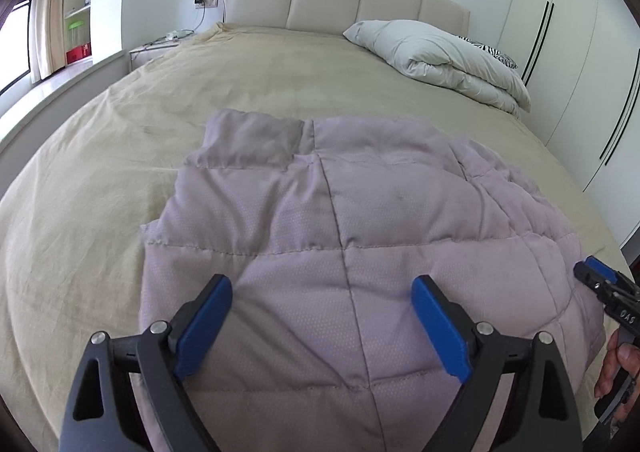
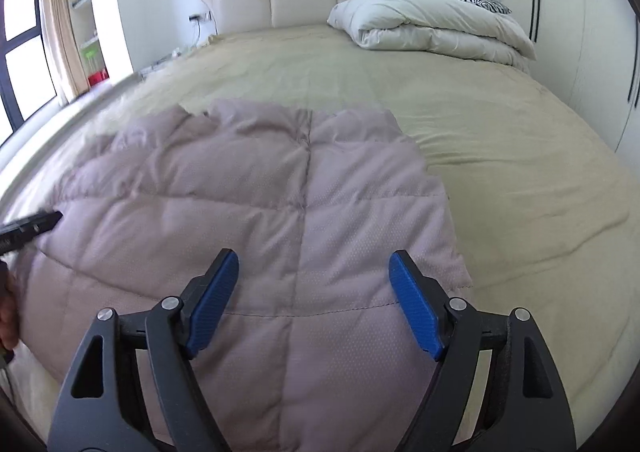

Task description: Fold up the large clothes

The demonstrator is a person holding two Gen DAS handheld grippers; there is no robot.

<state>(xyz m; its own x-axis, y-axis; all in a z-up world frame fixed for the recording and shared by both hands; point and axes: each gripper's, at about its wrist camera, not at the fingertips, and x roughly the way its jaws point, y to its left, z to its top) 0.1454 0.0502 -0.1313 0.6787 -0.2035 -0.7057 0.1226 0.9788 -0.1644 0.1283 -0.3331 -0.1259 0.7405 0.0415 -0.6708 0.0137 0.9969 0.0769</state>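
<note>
Quilted mauve jacket (image 1: pixel 352 236) spread flat on the tan bed (image 1: pixel 100 156).

Left gripper (image 1: pixel 324 324) and right gripper (image 2: pixel 312 300) poised above its near part, fingers (image 2: pixel 212 304) spread wide, gripping nothing; folded white duvet (image 2: pixel 432 24) near headboard.

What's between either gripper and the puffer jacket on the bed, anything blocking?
Nothing visible. Left gripper and right gripper both hang open directly over the mauve quilted jacket, which lies flat on the tan bedspread. The folded duvet sits far off by the headboard.
</note>
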